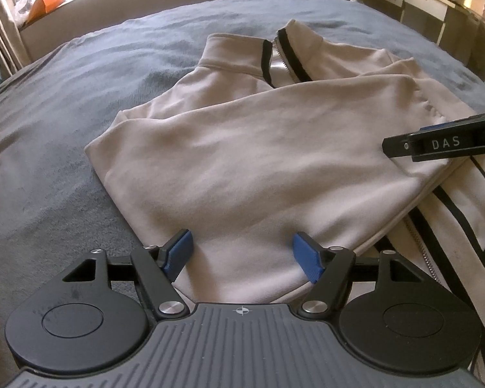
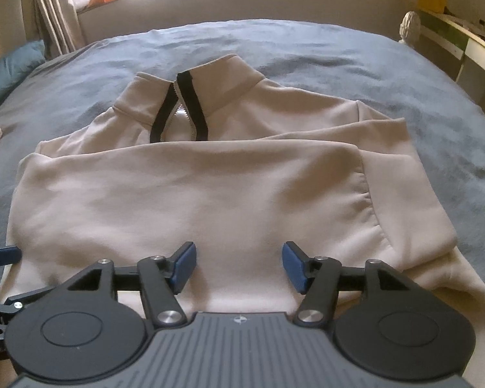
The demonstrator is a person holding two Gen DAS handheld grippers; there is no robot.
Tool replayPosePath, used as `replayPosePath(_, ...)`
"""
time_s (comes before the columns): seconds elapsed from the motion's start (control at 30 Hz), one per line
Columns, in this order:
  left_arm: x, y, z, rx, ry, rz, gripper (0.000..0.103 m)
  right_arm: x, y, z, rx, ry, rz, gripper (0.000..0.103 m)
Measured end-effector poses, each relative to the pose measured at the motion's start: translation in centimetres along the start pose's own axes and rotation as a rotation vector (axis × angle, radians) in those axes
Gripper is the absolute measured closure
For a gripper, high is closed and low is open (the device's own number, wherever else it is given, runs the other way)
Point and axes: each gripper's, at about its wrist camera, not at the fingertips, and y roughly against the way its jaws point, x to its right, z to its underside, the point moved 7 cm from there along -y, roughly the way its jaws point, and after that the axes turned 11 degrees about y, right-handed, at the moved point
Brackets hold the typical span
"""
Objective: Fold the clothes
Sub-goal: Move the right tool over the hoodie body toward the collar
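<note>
The folded sweater [image 2: 190, 200] lies on the blue bed [image 2: 339, 58]; the left gripper [image 1: 241, 252] and right gripper [image 2: 239, 263] hang wide open, holding nothing.

Our left gripper [image 1: 242, 255] and right gripper [image 2: 239, 265] look alike: black linkage arms with silver screws, two round black discs, and a grey ribbed body bearing a small crosshair mark. The fingers [image 1: 179, 252] wear ribbed blue pads. In the left wrist view, the right gripper's black side carries white letters "DAS".
</note>
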Motion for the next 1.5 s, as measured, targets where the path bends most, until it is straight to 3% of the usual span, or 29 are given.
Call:
replayPosePath(0.2,0.1,-0.1,0.0,-0.002,0.002,-0.001,0.032,1.9,-1.0,-0.2,-0.012,-0.043,0.0,0.037)
replayPosePath(0.37,0.1,0.0,0.0,-0.004,0.004,0.0,0.032,4.6,-1.9,-0.8,-0.022,-0.179,-0.058,0.037)
replayPosePath(0.77,0.1,-0.1,0.0,-0.006,0.001,-0.003,0.031,6.9,-1.8,-2.3,-0.011,-0.356,-0.11,0.036)
replayPosePath(0.87,0.1,-0.1,0.0,-0.005,0.001,-0.003,0.031,5.0,-0.8,-2.9,0.009,-0.27,-0.155,0.036)
replayPosePath(0.97,0.2,-0.1,-0.1,-0.006,0.002,-0.005,0.031,2.9,-0.5,-3.2,0.009,-0.126,-0.137,0.037)
replayPosePath(1.07,0.1,-0.1,-0.1,-0.009,0.002,-0.001,0.031,3.3,-1.6,-3.1,-0.015,-0.121,-0.1,0.04)
replayPosePath(1.2,0.0,-0.1,-0.1,-0.014,0.002,0.006,0.031,7.6,-2.3,-2.4,-0.019,-0.264,0.036,0.055)
replayPosePath(1.27,-0.1,-0.1,-0.1,-0.017,0.006,0.011,0.031,9.7,-1.3,-1.9,0.015,-0.408,-0.01,0.057)
replayPosePath(1.33,-0.1,-0.2,-0.2,-0.019,0.006,0.016,0.031,10.4,0.1,-1.8,0.042,-0.449,-0.053,0.057)
replayPosePath(1.5,0.0,-0.3,-0.3,-0.033,-0.003,0.017,0.028,8.8,3.6,-2.0,0.061,-0.28,-0.167,0.056)
